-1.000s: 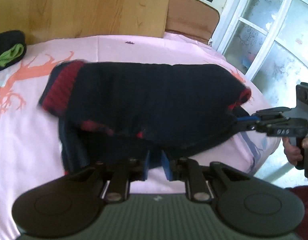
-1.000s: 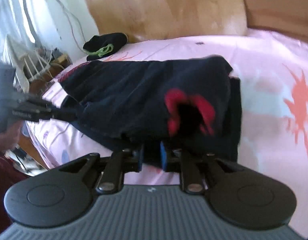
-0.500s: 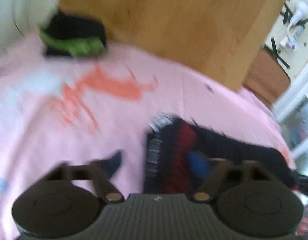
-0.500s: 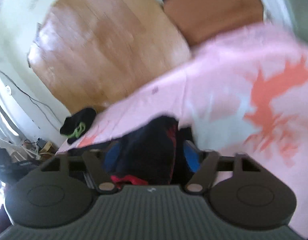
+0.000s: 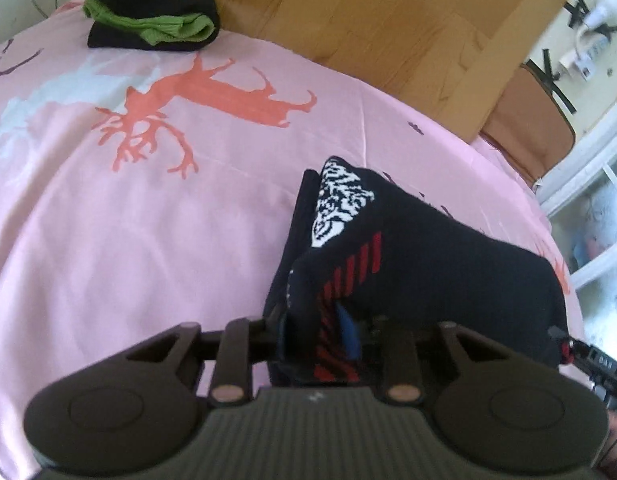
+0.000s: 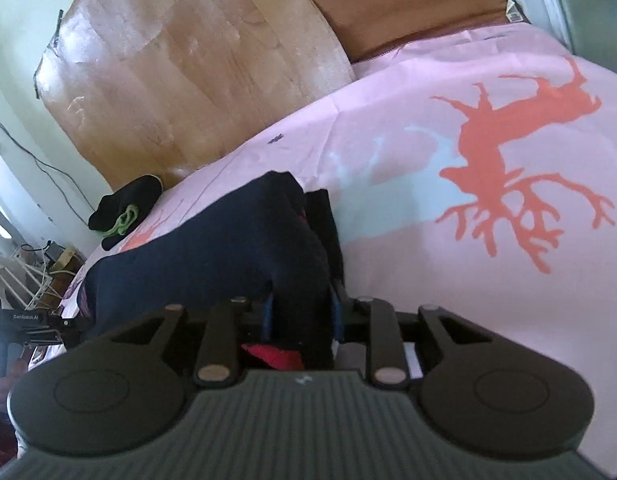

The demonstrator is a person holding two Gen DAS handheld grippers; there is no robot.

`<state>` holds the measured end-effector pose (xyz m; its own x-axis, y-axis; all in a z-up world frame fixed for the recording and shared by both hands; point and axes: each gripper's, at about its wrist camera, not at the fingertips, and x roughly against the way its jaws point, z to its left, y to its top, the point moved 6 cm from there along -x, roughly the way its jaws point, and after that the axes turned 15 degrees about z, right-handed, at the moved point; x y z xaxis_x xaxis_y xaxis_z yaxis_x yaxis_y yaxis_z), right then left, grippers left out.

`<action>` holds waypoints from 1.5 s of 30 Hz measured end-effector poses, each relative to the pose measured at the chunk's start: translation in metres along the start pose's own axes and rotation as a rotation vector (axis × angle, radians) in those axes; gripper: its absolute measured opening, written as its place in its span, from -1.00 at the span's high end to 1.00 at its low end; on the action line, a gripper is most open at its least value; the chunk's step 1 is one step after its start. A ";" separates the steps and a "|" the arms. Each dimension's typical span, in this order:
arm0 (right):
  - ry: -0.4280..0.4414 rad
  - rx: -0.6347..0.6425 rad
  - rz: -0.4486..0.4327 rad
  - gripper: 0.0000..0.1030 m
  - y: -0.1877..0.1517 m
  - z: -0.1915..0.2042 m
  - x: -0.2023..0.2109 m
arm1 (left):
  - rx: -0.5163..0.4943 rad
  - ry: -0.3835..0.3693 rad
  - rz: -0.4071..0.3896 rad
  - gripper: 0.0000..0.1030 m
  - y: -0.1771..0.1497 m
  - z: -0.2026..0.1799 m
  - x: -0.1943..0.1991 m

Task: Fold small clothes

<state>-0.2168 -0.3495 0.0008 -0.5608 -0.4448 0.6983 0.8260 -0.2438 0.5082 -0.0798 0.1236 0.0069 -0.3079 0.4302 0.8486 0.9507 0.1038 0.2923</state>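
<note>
We have regripped: half a second ago both sets of fingers gaped, now the left gripper (image 5: pixel 320 332) and right gripper (image 6: pixel 302 320) pinch opposite ends of the dark garment (image 5: pixel 428 256), which sits bunched narrower on the pink sheet (image 5: pixel 148 220), ready for another fold; no writing we can read

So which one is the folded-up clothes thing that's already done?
Look at the pink sheet with orange deer, near the wooden board. The small bundle lies alone at the sheet's far edge there. It is black with a bright green band, while the dark garment in the grippers shows red stripes.
</note>
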 end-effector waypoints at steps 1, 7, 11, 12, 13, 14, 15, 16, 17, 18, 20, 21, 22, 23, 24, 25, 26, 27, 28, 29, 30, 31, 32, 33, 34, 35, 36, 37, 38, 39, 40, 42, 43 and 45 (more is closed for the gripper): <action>0.007 0.004 -0.006 0.29 0.001 0.001 0.006 | -0.008 0.010 -0.006 0.41 0.000 -0.001 0.005; 0.090 0.107 -0.137 0.12 0.014 0.032 0.051 | -0.044 0.045 -0.203 0.19 -0.002 -0.008 0.071; 0.183 0.209 -0.093 0.11 0.022 0.072 0.019 | -0.154 0.036 -0.209 0.15 0.004 -0.050 0.060; 0.182 0.221 -0.061 0.11 0.021 0.078 0.004 | -0.191 0.051 -0.200 0.15 0.003 -0.061 0.050; 0.175 0.221 -0.018 0.11 0.019 0.080 -0.014 | -0.228 0.057 -0.179 0.14 0.001 -0.069 0.037; 0.143 0.208 0.034 0.19 0.017 0.075 -0.032 | -0.260 0.071 -0.146 0.14 0.000 -0.074 0.021; 0.110 0.186 0.069 0.46 0.013 0.067 -0.047 | -0.279 0.112 -0.104 0.14 -0.001 -0.073 0.002; 0.119 0.171 0.042 0.48 0.011 0.061 -0.048 | -0.287 0.151 -0.079 0.30 -0.002 -0.069 -0.013; 0.140 0.147 0.054 0.47 0.013 0.057 -0.044 | -0.301 0.147 -0.107 0.30 -0.002 -0.067 -0.015; 0.159 0.118 0.061 0.32 0.015 0.054 -0.036 | -0.298 0.139 -0.094 0.30 -0.001 -0.067 -0.012; 0.202 0.093 -0.007 -0.16 0.018 0.047 -0.005 | -0.280 0.105 -0.073 0.14 0.000 -0.069 0.000; 0.199 0.082 -0.058 -0.44 0.019 0.041 0.011 | -0.269 0.068 -0.083 0.10 0.001 -0.071 0.008; 0.181 0.055 -0.106 -0.52 0.020 0.031 0.026 | -0.261 0.020 -0.099 0.08 0.003 -0.074 0.015; 0.165 0.020 -0.131 -0.59 0.020 0.019 0.035 | -0.263 -0.038 -0.109 0.08 0.005 -0.081 0.020; 0.159 -0.023 -0.140 -0.59 0.018 0.007 0.039 | -0.271 -0.098 -0.109 0.08 0.007 -0.089 0.022; 0.162 -0.082 -0.137 -0.59 0.016 -0.006 0.039 | -0.282 -0.147 -0.104 0.07 0.009 -0.099 0.020; 0.174 -0.157 -0.117 -0.60 0.012 -0.019 0.034 | -0.293 -0.179 -0.096 0.03 0.011 -0.108 0.015; 0.197 -0.236 -0.081 -0.62 0.007 -0.031 0.026 | -0.298 -0.200 -0.076 0.01 0.014 -0.118 0.005; 0.234 -0.295 -0.040 -0.62 0.000 -0.039 0.015 | -0.299 -0.214 -0.048 0.01 0.014 -0.126 -0.005; 0.269 -0.319 -0.005 -0.56 -0.005 -0.040 0.008 | -0.302 -0.232 -0.010 0.01 0.015 -0.133 -0.018; 0.276 -0.289 -0.011 -0.56 -0.006 -0.034 0.005 | -0.305 -0.247 0.038 0.02 0.014 -0.141 -0.034; 0.274 -0.257 0.004 -0.55 -0.006 -0.026 0.000 | -0.306 -0.249 0.076 0.11 0.012 -0.145 -0.048; 0.277 -0.232 0.025 -0.50 -0.003 -0.017 -0.007 | -0.310 -0.235 0.114 0.21 0.008 -0.147 -0.064; 0.275 -0.215 0.043 -0.36 -0.002 -0.012 -0.013 | -0.322 -0.199 0.120 0.36 0.006 -0.148 -0.077; 0.252 -0.195 0.056 -0.23 0.001 -0.007 -0.019 | -0.354 -0.152 0.059 0.61 0.004 -0.149 -0.080; 0.226 -0.172 0.073 0.26 0.003 -0.001 -0.026 | -0.380 -0.101 0.033 0.77 0.003 -0.150 -0.081; 0.213 -0.172 0.104 0.33 0.003 0.002 -0.035 | -0.377 -0.089 0.030 0.77 0.002 -0.150 -0.081; 0.219 -0.182 0.110 0.34 0.003 0.004 -0.037 | -0.365 -0.098 0.037 0.77 0.003 -0.149 -0.081; 0.215 -0.171 0.101 0.36 0.007 0.010 -0.038 | -0.355 -0.109 0.044 0.77 0.004 -0.147 -0.081; 0.216 -0.137 0.086 0.37 0.011 0.019 -0.034 | -0.345 -0.127 0.051 0.77 0.005 -0.143 -0.079; 0.227 -0.093 0.063 0.38 0.016 0.032 -0.027 | -0.338 -0.145 0.058 0.76 0.006 -0.141 -0.078; 0.258 0.025 0.016 0.38 0.032 0.070 -0.015 | -0.331 -0.188 0.071 0.71 0.007 -0.134 -0.070; 0.256 0.086 0.003 0.38 0.037 0.089 -0.014 | -0.322 -0.208 0.060 0.56 0.009 -0.127 -0.063; 0.232 0.245 0.002 0.40 0.045 0.135 -0.017 | -0.293 -0.242 -0.046 0.26 0.015 -0.105 -0.033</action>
<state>-0.1774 -0.2368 0.0794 -0.5080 -0.6364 0.5805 0.7734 -0.0403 0.6326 -0.0590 0.0172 0.0298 -0.2990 0.6339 0.7133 0.8740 -0.1181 0.4713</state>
